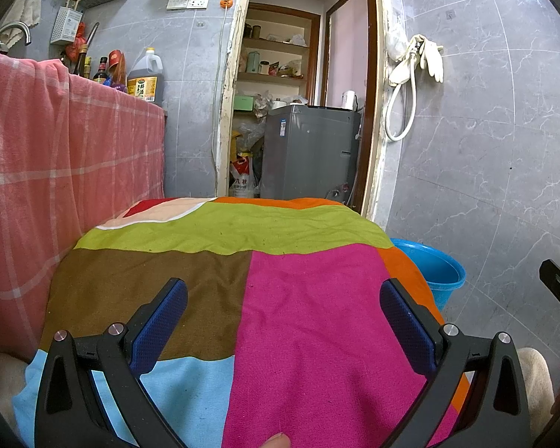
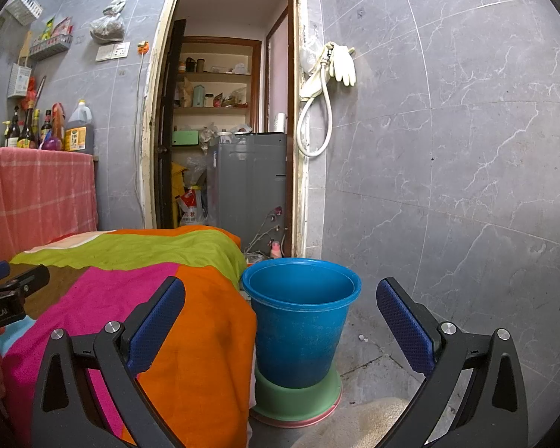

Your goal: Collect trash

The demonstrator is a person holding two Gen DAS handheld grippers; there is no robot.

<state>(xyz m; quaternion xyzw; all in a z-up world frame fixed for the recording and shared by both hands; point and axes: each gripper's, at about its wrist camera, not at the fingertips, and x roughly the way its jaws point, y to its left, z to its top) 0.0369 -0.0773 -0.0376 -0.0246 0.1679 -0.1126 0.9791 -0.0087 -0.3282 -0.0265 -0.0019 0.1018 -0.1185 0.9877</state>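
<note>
A blue plastic bin [image 2: 300, 317] stands on the floor on a green base, right beside a table draped in a colourful patchwork cloth [image 1: 242, 298]. The bin's rim also shows in the left wrist view [image 1: 435, 267] past the table's right edge. My left gripper [image 1: 283, 321] is open and empty, held over the cloth. My right gripper [image 2: 280, 317] is open and empty, facing the bin from just in front of it. No trash item shows on the cloth. The inside of the bin is hidden.
A pink checked cloth [image 1: 56, 149] covers a counter on the left with bottles and an oil jug [image 1: 145, 78]. A doorway ahead holds a grey washing machine [image 1: 310, 149] and shelves. Grey tiled wall on the right with hung gloves [image 2: 341, 63]. Small white scrap on the floor [image 2: 362, 338].
</note>
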